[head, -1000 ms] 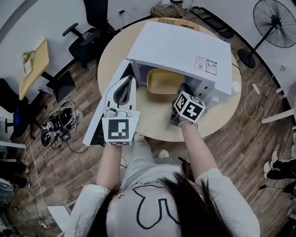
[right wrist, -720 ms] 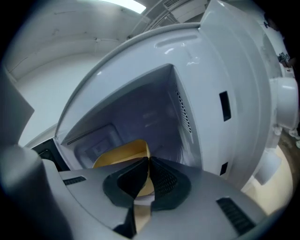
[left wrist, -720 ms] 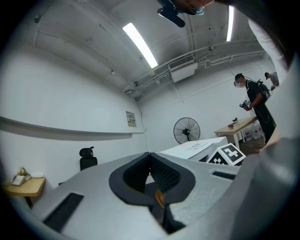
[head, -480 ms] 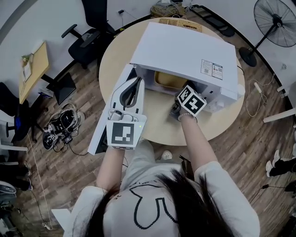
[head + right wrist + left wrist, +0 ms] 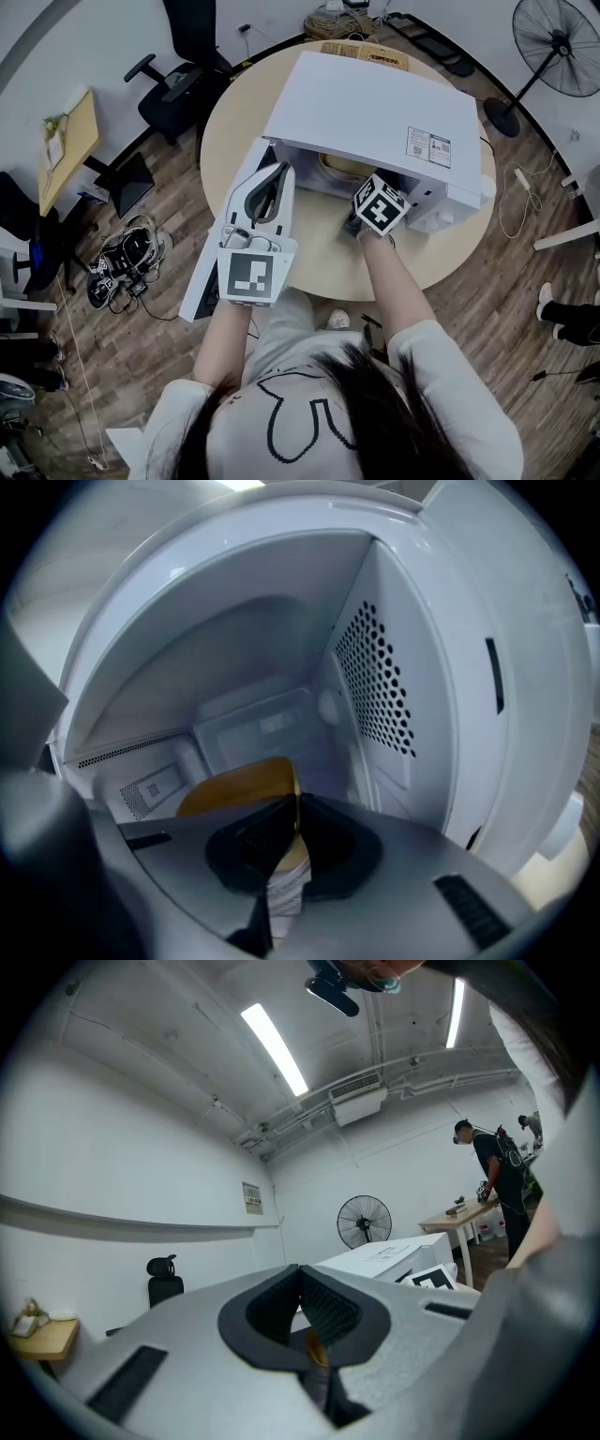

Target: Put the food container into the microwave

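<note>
The white microwave point(image 5: 375, 103) stands on the round wooden table point(image 5: 319, 253) with its door point(image 5: 208, 272) swung open to the left. My right gripper point(image 5: 354, 217) reaches into the opening, shut on the rim of the yellow food container point(image 5: 339, 167), which is mostly hidden under the microwave's top. In the right gripper view the container point(image 5: 234, 789) lies inside the cavity point(image 5: 375, 686), with the right gripper point(image 5: 298, 803) clamped on its near edge. My left gripper point(image 5: 277, 171) hovers beside the open door, shut and holding nothing; the left gripper view shows the left gripper point(image 5: 300, 1274) pointing up into the room.
A flat cardboard piece point(image 5: 366, 52) lies on the table behind the microwave. Around the table stand an office chair point(image 5: 183, 66), a floor fan point(image 5: 558, 47) and a small side desk point(image 5: 66, 141). Cables point(image 5: 122, 262) lie on the floor at left. A person point(image 5: 497, 1162) stands far off.
My right gripper has carried the yellow container forward from the doorway deeper into the microwave cavity. The left gripper has shifted slightly up and right beside the door.
</note>
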A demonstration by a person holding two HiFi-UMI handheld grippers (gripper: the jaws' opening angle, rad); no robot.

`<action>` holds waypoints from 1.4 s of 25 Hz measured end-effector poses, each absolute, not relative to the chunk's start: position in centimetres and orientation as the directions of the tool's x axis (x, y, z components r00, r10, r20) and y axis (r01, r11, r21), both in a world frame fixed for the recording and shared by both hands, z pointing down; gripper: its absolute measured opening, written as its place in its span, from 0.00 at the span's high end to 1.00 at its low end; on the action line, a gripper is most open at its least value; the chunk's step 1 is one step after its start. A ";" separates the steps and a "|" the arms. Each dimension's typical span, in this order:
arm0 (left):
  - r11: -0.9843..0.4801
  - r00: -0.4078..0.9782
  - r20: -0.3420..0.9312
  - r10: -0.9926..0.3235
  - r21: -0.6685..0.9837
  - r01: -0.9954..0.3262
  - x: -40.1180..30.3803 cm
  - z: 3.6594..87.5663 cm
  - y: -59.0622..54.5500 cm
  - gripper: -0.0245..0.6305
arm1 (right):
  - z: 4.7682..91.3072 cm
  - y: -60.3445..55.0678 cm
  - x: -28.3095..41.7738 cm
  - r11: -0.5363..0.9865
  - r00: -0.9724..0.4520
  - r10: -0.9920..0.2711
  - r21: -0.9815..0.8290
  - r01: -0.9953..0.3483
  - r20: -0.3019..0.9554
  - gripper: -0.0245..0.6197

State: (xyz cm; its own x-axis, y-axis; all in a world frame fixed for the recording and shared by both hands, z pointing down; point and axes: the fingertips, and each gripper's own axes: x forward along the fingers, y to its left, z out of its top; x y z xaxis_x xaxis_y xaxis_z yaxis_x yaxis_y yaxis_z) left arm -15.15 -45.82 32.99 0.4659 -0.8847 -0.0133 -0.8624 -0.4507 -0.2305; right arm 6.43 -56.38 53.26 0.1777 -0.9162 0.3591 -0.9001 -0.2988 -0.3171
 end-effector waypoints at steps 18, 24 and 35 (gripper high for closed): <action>-0.439 0.469 -0.059 -0.881 -0.266 -0.858 -13.6 32.5 -44.4 0.95 | 51.6 -53.5 4.5 -0.137 0.073 -0.953 -0.203 -0.969 0.294 0.78; -0.412 0.445 -0.075 -0.893 -0.265 -0.872 -13.0 32.0 -42.9 0.95 | 49.7 -50.5 4.6 -0.049 0.001 -0.965 -0.176 -0.983 0.264 0.78; -0.417 0.444 -0.079 -0.892 -0.230 -0.879 -13.6 32.3 -43.4 0.95 | 45.3 -47.0 3.6 0.159 -0.171 -0.959 -0.069 -0.985 0.226 0.78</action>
State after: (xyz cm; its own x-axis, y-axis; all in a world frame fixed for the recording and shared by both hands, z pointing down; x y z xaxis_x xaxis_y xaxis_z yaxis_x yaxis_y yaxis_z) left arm -13.62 -43.41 32.30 0.4442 -0.8924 -0.0790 -0.8792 -0.4173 -0.2298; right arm 3.56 -46.96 45.27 -0.1705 -0.9590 0.2264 -0.9849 0.1588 -0.0692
